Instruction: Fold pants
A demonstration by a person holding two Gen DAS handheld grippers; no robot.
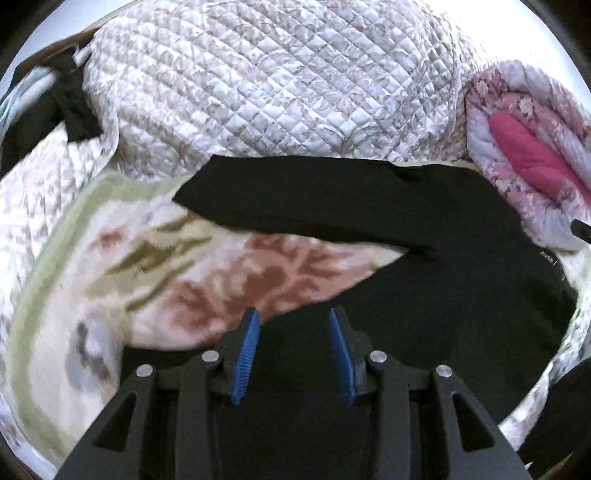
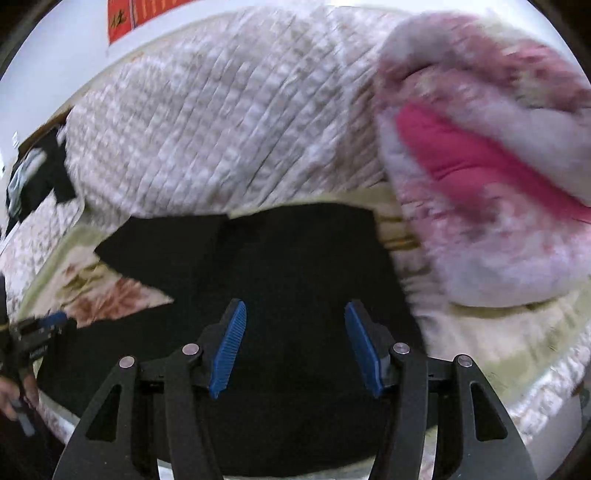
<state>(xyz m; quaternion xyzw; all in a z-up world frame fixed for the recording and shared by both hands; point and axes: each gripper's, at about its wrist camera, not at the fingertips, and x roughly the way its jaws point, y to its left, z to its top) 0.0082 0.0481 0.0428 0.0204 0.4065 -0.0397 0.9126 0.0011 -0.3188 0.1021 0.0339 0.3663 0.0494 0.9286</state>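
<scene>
We see the black pants (image 1: 369, 206) spread on the bed (image 1: 192, 266), over its floral sheet, with the legs reaching toward the quilt (image 1: 273, 81) heaped at the far edge and the waist toward the near edge, under our two tools. The left gripper (image 1: 294, 318) hangs above the near leg with its blue fingers (image 1: 246, 350) apart and nothing between them; the right gripper (image 2: 294, 310) hovers over the seat area, fingers likewise spread and empty. The cloth looks thin, limp and light, so we judge it will sag and drag on the sheet rather than hold a shape; a firm pinch through both layers at the waistband or at a hem should carry it best. The left view shows the fork where the legs split and a small white label (image 1: 546, 255) near the waist, which the right view lacks. The right view shows the left gripper at the bed's left side, and a red poster (image 2: 155, 13) on the wall. Both views show the pink blanket (image 2: 480, 158) bundled at the right edge.
</scene>
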